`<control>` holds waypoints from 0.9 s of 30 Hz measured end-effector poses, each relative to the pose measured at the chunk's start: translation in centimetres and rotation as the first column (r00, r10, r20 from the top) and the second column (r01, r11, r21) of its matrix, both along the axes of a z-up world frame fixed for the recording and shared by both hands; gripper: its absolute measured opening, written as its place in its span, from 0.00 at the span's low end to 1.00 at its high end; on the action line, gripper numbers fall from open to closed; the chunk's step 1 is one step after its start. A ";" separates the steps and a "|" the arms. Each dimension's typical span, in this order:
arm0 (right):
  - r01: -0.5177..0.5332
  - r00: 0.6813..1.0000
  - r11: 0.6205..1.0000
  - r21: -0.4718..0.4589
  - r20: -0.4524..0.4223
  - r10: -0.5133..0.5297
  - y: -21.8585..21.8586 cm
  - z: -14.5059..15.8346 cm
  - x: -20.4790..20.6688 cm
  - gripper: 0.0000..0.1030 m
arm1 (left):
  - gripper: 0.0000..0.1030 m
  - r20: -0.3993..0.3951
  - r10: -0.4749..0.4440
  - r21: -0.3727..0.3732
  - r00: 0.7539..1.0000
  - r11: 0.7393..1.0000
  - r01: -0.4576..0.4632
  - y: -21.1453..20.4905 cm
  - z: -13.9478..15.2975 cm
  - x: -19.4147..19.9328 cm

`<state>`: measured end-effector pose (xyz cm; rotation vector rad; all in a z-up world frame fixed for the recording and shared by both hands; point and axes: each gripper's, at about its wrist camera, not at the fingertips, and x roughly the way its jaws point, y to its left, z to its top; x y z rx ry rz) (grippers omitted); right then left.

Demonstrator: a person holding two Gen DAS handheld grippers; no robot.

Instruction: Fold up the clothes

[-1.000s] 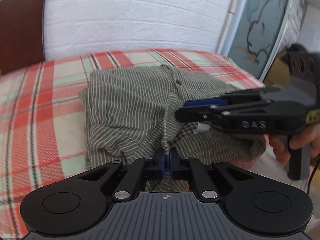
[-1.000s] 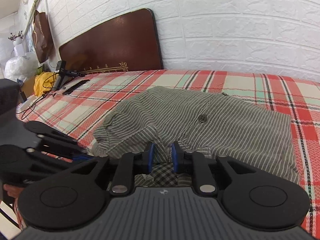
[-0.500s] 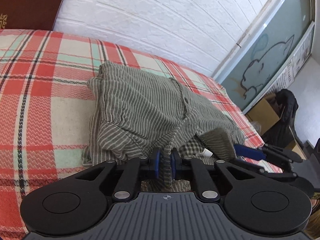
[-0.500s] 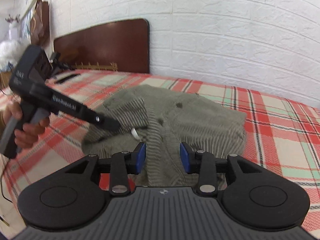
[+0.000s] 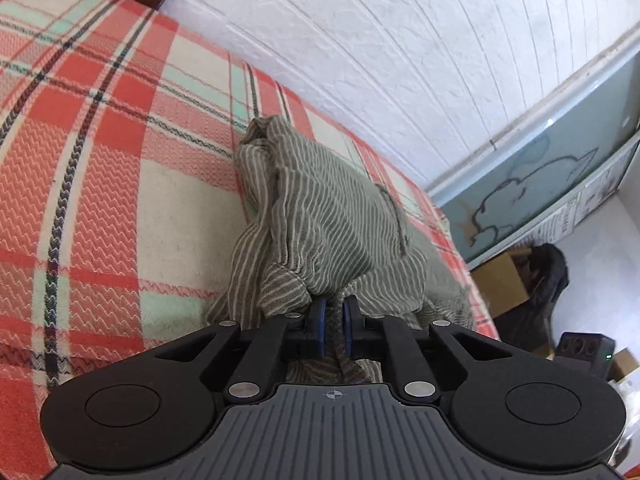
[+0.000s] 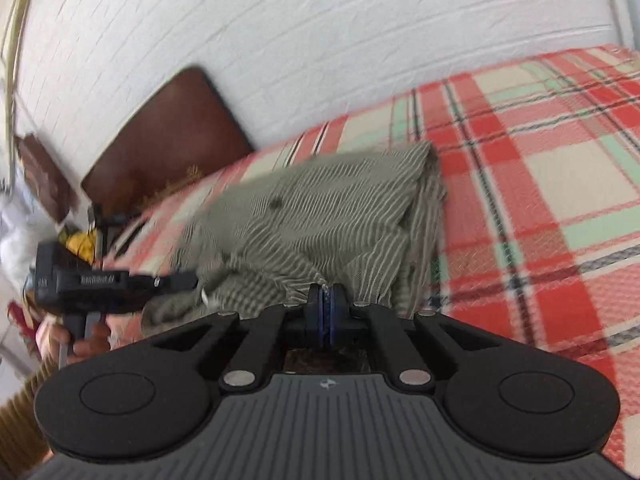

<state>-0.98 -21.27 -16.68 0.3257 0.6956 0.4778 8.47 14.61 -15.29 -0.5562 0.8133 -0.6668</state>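
Observation:
A grey-green striped garment [image 5: 332,220] lies bunched on the red plaid bed cover [image 5: 100,160]. In the left wrist view my left gripper [image 5: 334,320] is at the garment's near edge. Its jaws are closing, and a thick fold of the cloth fills the gap and rises from it. The right wrist view is blurred and shows the garment [image 6: 320,208] from the other side. There my right gripper [image 6: 327,312] is shut, with a thin edge of the cloth pinched between the blue pads. The left gripper [image 6: 188,280] also shows there at the garment's left end, held by a hand [image 6: 84,340].
A white brick wall runs behind the bed, and a brown headboard [image 6: 168,132] leans against it. Past the bed's far end stand a pale glass panel with a drawn figure [image 5: 540,184], a cardboard box [image 5: 504,284] and a black object [image 5: 548,276]. A yellow item [image 6: 78,240] lies beside the bed.
Both grippers have rolled and moved apart along the garment's near edge. The right jaws opened wider, then closed on the cloth. The left jaws loosened, then narrowed on a thicker fold.

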 end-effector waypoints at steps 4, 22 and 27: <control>-0.058 0.997 0.994 -0.097 0.052 0.063 1.9 0.5 -0.8 0.19 | 0.27 0.007 -0.001 0.009 1.000 1.000 0.001 -0.2 0.3 0.0; -0.391 0.876 0.819 -0.420 0.104 0.471 11.1 3.8 3.9 0.44 | 0.37 0.083 -0.018 0.105 0.996 0.994 0.010 -1.1 1.6 -1.5; -0.441 0.892 0.861 -0.253 -0.015 0.452 10.4 3.3 6.5 0.03 | 0.47 0.129 -0.014 0.160 0.991 0.987 -0.007 -1.6 2.2 -2.8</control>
